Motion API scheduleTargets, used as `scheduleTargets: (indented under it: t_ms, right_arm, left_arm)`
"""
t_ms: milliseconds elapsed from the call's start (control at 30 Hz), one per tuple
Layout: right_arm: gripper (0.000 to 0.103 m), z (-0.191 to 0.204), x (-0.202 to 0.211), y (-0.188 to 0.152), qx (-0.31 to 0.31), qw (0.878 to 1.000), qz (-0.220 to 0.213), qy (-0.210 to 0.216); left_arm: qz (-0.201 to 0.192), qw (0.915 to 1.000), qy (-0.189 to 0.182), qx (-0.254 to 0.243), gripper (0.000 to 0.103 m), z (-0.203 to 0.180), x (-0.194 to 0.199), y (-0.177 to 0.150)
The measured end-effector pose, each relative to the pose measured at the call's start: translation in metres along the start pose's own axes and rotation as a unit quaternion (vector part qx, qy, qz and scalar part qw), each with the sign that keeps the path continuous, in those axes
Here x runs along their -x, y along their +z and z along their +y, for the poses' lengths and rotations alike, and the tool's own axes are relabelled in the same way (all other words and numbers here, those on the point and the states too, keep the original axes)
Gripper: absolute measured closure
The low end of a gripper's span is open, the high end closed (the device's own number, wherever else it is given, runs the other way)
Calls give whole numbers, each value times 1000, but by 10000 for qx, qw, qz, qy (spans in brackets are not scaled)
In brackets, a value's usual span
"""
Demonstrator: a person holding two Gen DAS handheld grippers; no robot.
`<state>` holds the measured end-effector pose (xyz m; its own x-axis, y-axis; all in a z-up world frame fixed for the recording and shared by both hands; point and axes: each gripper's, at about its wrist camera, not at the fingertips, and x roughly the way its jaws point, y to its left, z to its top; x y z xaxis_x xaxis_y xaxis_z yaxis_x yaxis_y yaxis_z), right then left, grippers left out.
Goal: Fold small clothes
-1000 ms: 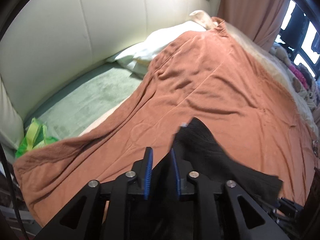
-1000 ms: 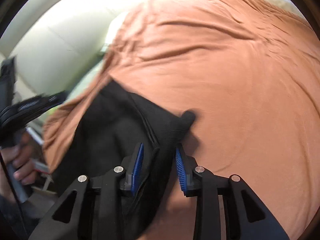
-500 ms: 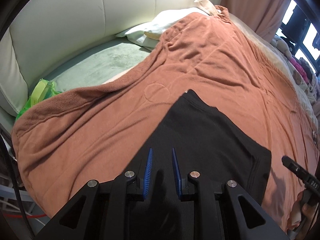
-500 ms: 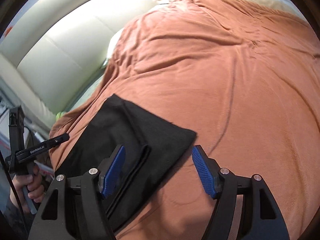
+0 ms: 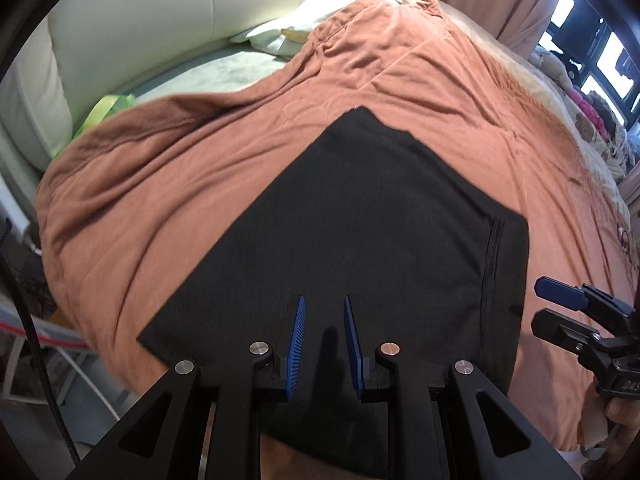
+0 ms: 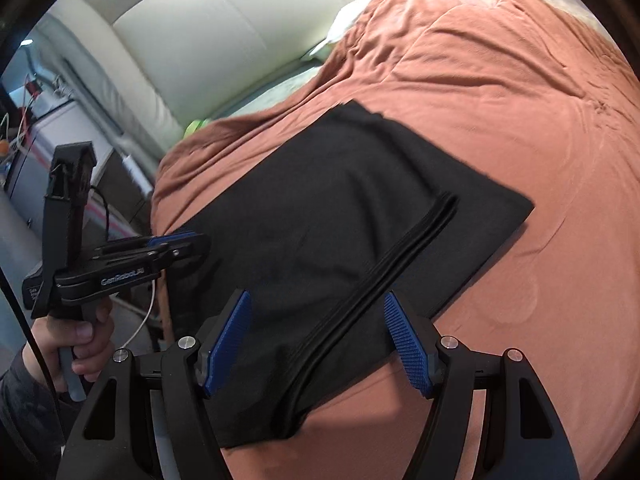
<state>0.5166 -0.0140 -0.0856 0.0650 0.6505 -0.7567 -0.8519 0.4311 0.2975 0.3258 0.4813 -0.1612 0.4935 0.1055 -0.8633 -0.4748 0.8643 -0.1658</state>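
A black garment (image 5: 360, 220) lies flat on the rust-brown blanket (image 5: 180, 200), with a thick seam (image 6: 400, 252) running across it. My left gripper (image 5: 324, 299) is at the garment's near edge. Its blue pads stand a narrow gap apart, and black cloth fills that gap. From the right wrist view the left gripper (image 6: 196, 240) sits at the garment's (image 6: 340, 160) left edge. My right gripper (image 6: 317, 296) is open wide above the seam, its pads clear of the cloth. The right gripper (image 5: 538, 303) also shows at the garment's right side.
A cream padded headboard (image 5: 160, 20) and a white pillow (image 5: 304, 28) lie beyond the blanket (image 6: 520, 80). A green bag (image 5: 104, 112) sits at the bed's left edge. Clothes are piled far right (image 5: 592, 108). A white cabinet with cables (image 6: 52, 128) stands left. A hand (image 6: 80, 340) holds the left gripper.
The garment went from bunched and lifted to spread flat. My right gripper let go of it, opened wide and drew back. My left gripper pulled away, still at the near edge.
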Motion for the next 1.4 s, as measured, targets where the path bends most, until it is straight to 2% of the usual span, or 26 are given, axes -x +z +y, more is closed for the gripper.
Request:
scheduleTargets:
  t_ms: [100, 133, 300, 367, 433, 467, 533, 733, 900, 1067, 1100, 1200, 1267, 1300, 1333, 1367, 1400]
  right_arm:
    - [37, 3, -8, -7, 178, 9997, 140, -56]
    - [40, 7, -6, -11, 244, 9995, 185, -98]
    - [41, 21, -12, -33, 546, 9970, 428, -358]
    - [41, 27, -14, -43, 617, 9954, 569, -467]
    - [41, 31, -16, -50, 615, 9941, 687, -571]
    - [41, 32, -15, -53, 597, 9940, 701, -593]
    - [41, 34, -11, -55, 544, 9945, 668, -600]
    - [41, 34, 21, -63, 451, 9956, 489, -666]
    - [41, 26, 60, -65, 308, 9949, 204, -936]
    - [41, 13, 104, -72, -48, 9917, -127, -1282]
    - [41, 11, 111, -73, -105, 9910, -188, -1323]
    - [32, 14, 139, -81, -166, 9874, -443, -1507]
    - [19, 17, 161, -88, -97, 9831, -637, -1712]
    - [19, 23, 186, -98, -62, 9774, -882, -1920]
    - [19, 23, 186, -98, -62, 9774, -882, -1920]
    - [17, 25, 195, -103, -65, 9751, -974, -1990]
    - [15, 30, 215, -112, -76, 9715, -1133, -2080]
  left_arm:
    - [84, 9999, 2, 67, 82, 3, 1, -19]
    - [104, 9999, 21, 43, 82, 2, 1, -24]
    - [173, 9996, 156, -178, 81, -3, 5, -54]
    - [110, 9994, 219, -228, 78, -6, 10, -64]
    - [89, 9995, 198, -221, 65, -8, 14, -70]
    - [95, 9995, 192, -219, 62, -9, 14, -72]
    - [87, 9993, 262, -269, 57, -15, 16, -77]
    - [7, 9988, 364, -334, 57, -27, 26, -89]
    - [-139, 9999, 84, 4, 57, -29, 46, -94]
    - [-401, 9991, -4, -153, 57, -50, 74, -100]
    - [-446, 9988, -5, -176, 54, -54, 78, -102]
    - [-605, 9978, -132, -251, 40, -68, 97, -110]
    - [-789, 9960, -209, -371, 31, -79, 113, -116]
    - [-881, 9949, -250, -420, 24, -84, 120, -118]
    - [-976, 9938, -291, -456, 15, -88, 126, -120]
    - [-1111, 9920, -344, -481, 10, -92, 136, -123]
    - [-1211, 9907, -378, -488, 2, -95, 143, -126]
